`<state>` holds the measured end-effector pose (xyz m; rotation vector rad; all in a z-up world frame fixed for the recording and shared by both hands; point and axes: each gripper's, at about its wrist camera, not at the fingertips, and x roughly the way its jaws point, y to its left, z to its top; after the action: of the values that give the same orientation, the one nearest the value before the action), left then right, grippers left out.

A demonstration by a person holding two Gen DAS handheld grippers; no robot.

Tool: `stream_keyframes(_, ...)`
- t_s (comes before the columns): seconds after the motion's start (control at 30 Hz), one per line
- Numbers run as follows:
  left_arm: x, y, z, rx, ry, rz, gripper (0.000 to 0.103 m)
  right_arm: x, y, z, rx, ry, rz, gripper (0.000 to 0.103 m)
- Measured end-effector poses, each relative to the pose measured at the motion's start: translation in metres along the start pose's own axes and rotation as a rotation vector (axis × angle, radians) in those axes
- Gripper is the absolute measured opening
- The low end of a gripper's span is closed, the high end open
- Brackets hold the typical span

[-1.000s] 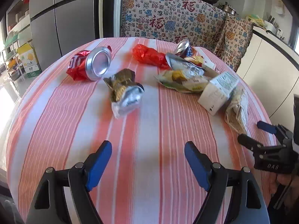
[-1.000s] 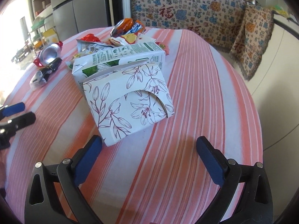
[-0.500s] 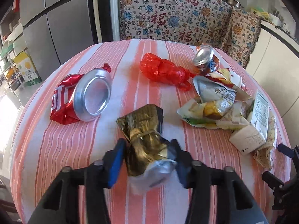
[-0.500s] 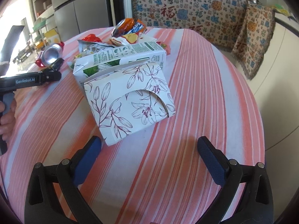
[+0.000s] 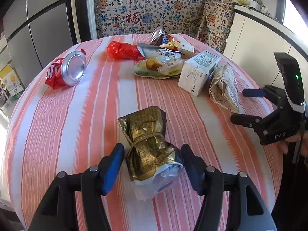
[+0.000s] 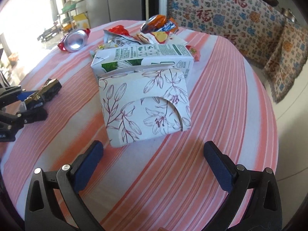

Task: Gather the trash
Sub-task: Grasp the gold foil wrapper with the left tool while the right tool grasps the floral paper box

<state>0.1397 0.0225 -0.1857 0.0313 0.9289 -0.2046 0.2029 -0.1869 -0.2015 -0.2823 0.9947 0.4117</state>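
A crumpled gold foil wrapper [image 5: 146,134] lies on the striped tablecloth [image 5: 57,125] between the blue pads of my left gripper [image 5: 152,150]. Its jaws are opening, and a small gap shows on each side of the wrapper. In the right wrist view the same wrapper [image 6: 44,93] sits in the left gripper [image 6: 32,105] at the far left. My right gripper [image 6: 153,148] stands open with nothing in it, just short of a floral paper box [image 6: 146,104] that leans on a milk carton [image 6: 146,55].
A crushed red can [image 5: 67,71] lies at the left. A red plastic wrapper [image 5: 123,51], snack bags [image 5: 159,65] and a second can [image 5: 157,36] are heaped at the back. A patterned sofa cover [image 5: 154,9] hangs behind the table.
The left gripper reached the gold wrapper, shut on it, and drew it toward the near edge; now the jaws stand wider. The right gripper rolled slightly in place.
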Motion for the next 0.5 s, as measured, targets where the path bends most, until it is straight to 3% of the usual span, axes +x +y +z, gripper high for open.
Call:
stream_keyframes(0.1,0.005,-0.006,0.006,0.035,0.007,0.038,0.069,0.005,-0.003,0.012,-0.023,0.007,0.014,0.103)
stream_keyframes(0.3,0.004,0.007,0.009,-0.023,0.012,0.016,0.069,0.015,0.003,0.026,-0.078,0.019,0.035,0.102)
stream_keyframes(0.37,0.0,0.011,0.009,-0.041,0.007,0.005,0.067,0.013,0.001,0.028,-0.057,0.024,0.06,0.095)
stream_keyframes(0.43,-0.004,0.012,0.009,-0.045,-0.001,0.001,0.044,0.007,-0.002,0.026,-0.028,0.02,0.074,0.085)
stream_keyframes(0.5,-0.006,0.012,0.009,-0.046,0.001,-0.003,0.04,-0.002,-0.004,0.022,0.0,0.008,0.074,0.084)
